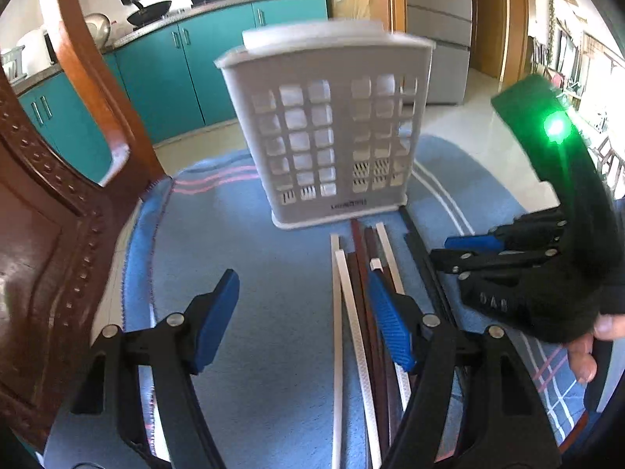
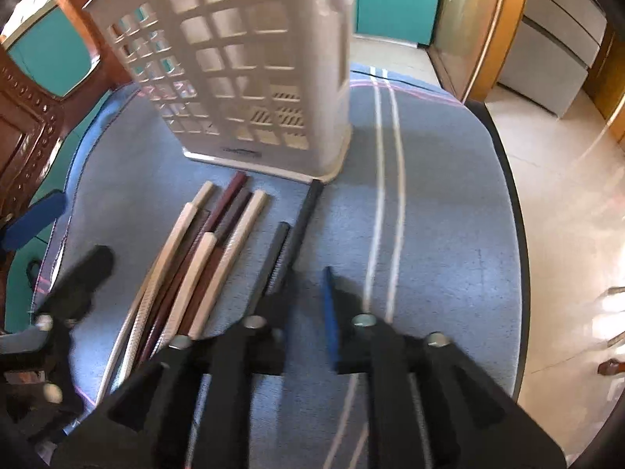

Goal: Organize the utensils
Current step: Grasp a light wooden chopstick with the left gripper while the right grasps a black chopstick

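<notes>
A white lattice utensil holder (image 1: 324, 133) (image 2: 242, 78) stands upright on the blue cloth. In front of it lie several chopsticks (image 1: 361, 258) (image 2: 218, 242), cream and dark red, side by side. Two black chopsticks (image 1: 420, 250) (image 2: 302, 219) lie just to their right. My left gripper (image 1: 302, 277) is open above the cloth, its right pad over the cream and red bundle. My right gripper (image 2: 306, 293) (image 1: 441, 252) points steeply down, its jaws a narrow gap apart. Its left finger covers the near ends of the black chopsticks. Only cloth shows between the pads.
A carved brown wooden chair (image 1: 47, 215) (image 2: 27, 125) stands close on the left. The blue cloth (image 1: 254, 242) covers a round table whose dark edge (image 2: 515, 234) curves on the right, with tiled floor beyond. A gloved hand (image 1: 586, 351) holds the right gripper.
</notes>
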